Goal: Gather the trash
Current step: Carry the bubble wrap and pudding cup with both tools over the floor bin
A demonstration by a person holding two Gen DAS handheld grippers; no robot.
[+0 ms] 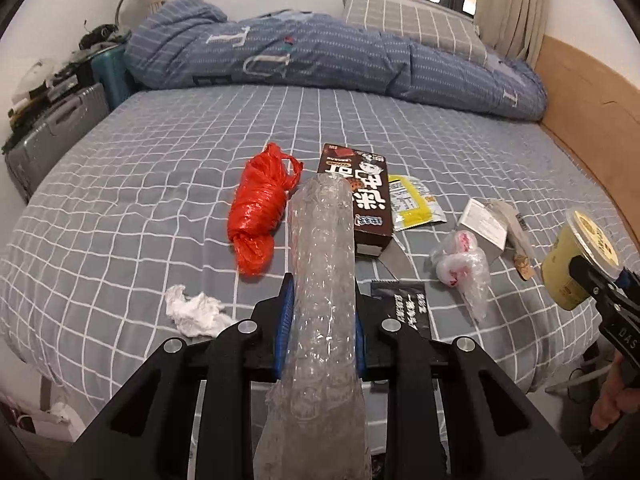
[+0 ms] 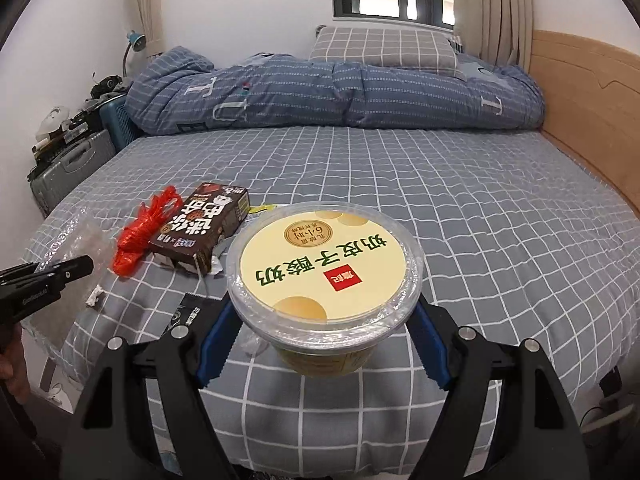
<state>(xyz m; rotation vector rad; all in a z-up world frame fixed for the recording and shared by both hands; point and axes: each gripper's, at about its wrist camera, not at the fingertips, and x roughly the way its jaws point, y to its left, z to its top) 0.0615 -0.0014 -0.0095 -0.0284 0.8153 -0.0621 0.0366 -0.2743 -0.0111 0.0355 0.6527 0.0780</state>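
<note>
Checked bed (image 1: 120, 200) carries litter: left claw (image 1: 320, 308) clamps bubble wrap (image 1: 324, 280), right claw (image 2: 320, 344) clamps yogurt tub (image 2: 324, 264); red bag (image 1: 256, 212) at ten o'clock, carton (image 1: 360, 200), tissue (image 1: 196, 312) remain.

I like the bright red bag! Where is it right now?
The red bag lies on the bed, left of the brown carton in the left wrist view, with the crumpled white tissue just in front of it.

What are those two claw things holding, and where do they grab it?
Left gripper pinches a bubble wrap roll mid-length; right gripper clamps a yogurt cup under its rim.
</note>
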